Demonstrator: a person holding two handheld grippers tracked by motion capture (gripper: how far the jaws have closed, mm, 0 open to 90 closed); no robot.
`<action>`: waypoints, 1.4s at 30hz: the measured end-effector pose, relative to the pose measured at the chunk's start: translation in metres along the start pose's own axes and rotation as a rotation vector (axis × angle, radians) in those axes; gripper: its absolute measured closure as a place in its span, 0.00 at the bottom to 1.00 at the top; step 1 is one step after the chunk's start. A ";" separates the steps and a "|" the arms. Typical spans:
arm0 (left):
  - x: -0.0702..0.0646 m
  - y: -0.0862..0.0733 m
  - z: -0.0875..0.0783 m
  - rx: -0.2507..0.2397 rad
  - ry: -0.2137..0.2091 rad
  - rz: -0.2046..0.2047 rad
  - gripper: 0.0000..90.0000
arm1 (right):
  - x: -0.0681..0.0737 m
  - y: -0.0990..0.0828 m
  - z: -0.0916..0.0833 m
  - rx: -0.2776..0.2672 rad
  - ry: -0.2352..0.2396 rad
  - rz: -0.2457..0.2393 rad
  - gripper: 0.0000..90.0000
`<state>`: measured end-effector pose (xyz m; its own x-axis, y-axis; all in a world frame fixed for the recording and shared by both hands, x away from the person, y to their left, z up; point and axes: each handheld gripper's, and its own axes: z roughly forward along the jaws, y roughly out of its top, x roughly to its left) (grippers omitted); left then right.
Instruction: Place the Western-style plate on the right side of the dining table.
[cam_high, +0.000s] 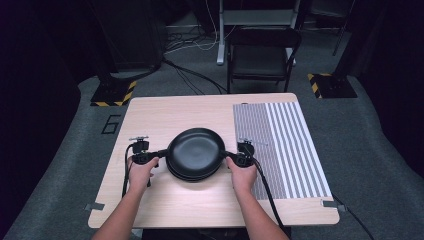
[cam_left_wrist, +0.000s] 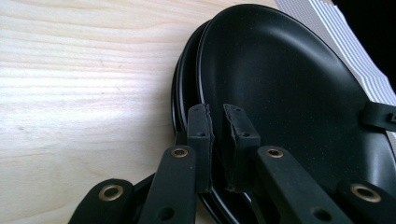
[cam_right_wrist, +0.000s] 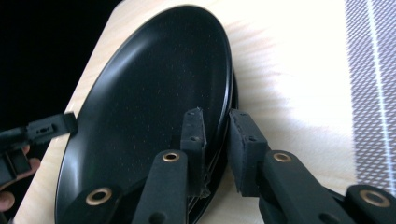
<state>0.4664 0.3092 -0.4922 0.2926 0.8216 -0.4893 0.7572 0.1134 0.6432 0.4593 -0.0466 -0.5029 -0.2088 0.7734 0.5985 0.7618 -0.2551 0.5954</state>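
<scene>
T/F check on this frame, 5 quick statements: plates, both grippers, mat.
1. The top black plate sits on a stack of black plates. True.
2. The left gripper is clamped on the top plate's rim. True; one jaw stands on each side of the rim.
3. The right gripper hangs well above the table, away from the plates. False; its jaws straddle the top plate's rim on the far side from the left gripper.
4. The plates rest on the striped mat. False; they sit on bare wood of the table, with the mat beside them on the person's right.
5. The top plate holds food. False; it is empty.
</scene>
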 end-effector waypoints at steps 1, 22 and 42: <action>-0.001 0.000 0.001 -0.005 0.002 -0.008 0.91 | -0.001 0.001 0.000 -0.014 -0.004 0.002 0.86; -0.004 -0.002 0.013 -0.011 -0.034 -0.046 0.88 | -0.004 0.018 -0.002 -0.059 -0.031 -0.035 0.78; -0.010 -0.009 0.016 -0.027 -0.001 -0.036 0.84 | 0.001 -0.015 -0.010 -0.035 0.016 0.064 0.81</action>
<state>0.4657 0.2909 -0.5024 0.2655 0.8163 -0.5130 0.7516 0.1580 0.6405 0.4409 -0.0478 -0.5058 -0.1705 0.7459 0.6439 0.7517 -0.3241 0.5744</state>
